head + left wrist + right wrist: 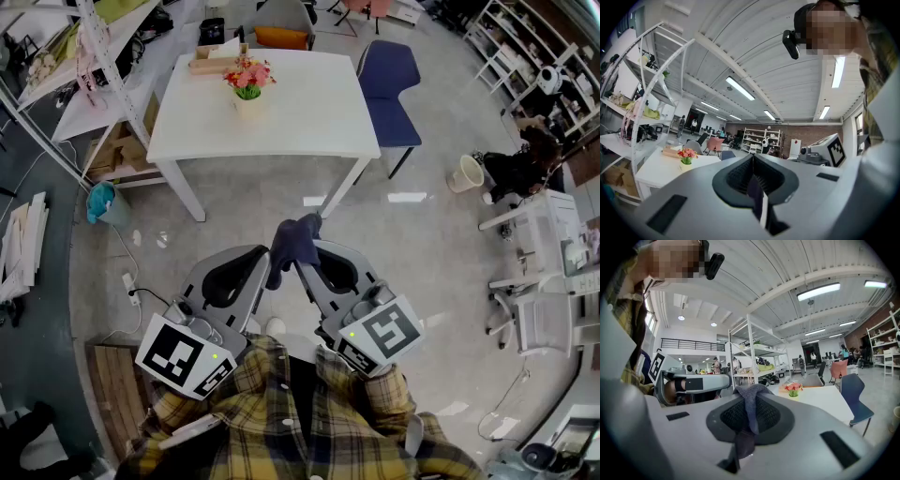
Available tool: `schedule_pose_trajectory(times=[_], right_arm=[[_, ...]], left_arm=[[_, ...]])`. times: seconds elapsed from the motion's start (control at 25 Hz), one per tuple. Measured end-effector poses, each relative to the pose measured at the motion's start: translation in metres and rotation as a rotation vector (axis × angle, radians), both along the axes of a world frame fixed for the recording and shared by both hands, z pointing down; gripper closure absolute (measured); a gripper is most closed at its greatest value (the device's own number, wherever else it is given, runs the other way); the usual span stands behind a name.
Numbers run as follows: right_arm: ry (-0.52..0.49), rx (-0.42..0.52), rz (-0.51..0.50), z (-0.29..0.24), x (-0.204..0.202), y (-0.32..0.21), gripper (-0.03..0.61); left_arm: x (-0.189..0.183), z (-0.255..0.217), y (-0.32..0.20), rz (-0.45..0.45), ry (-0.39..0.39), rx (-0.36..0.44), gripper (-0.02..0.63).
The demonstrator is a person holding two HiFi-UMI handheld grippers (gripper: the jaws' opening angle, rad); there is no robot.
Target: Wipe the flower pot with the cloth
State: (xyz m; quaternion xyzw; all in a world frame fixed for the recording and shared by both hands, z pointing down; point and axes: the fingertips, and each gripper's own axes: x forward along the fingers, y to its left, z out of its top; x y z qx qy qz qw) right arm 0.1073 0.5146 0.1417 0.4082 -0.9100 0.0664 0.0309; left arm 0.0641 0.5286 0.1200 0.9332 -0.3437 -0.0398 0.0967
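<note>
Held both grippers low, close in front of a plaid shirt (281,427), tips turned inward and almost meeting. Had the right gripper (749,393) clamped on the cloth (750,416): saw, in the right gripper view, dark blue fabric bunched over the tip and running down the seam between the black pads. Had the left gripper (753,161) closed too, jaws drawn together, with a thin dark strip of the same colour caught in the seam in the left gripper view. From the head view, found the cloth humped over both tips, one fold drooping on the left gripper's side.

Looked down past it onto bare grey floor (412,244). Noted a teal bin (103,202) off to the left by the shelves (98,47), and a pale bucket (466,173) off to the right.

Further ahead, found the white table (309,122), and on it, left of centre, the pot (248,105): small, cream, upright, filled with pink and orange flowers. Placed the pot well apart from both grippers and from the cloth, ahead and slightly left of the tips, touched by neither. Spotted a flat wooden box (217,64) beyond the pot near the table's far edge, and a blue chair (389,84) at the table's right side.
</note>
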Motion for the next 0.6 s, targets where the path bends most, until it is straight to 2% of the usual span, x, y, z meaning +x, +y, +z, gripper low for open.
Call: schedule_pose_trajectory(times=[0.6], right_arm=[[-0.024,-0.008,-0.022,0.007,0.010,0.006,0.566]], left_arm=[[0.007,0.009,0.003,-0.035,0.007,-0.011,0.603]])
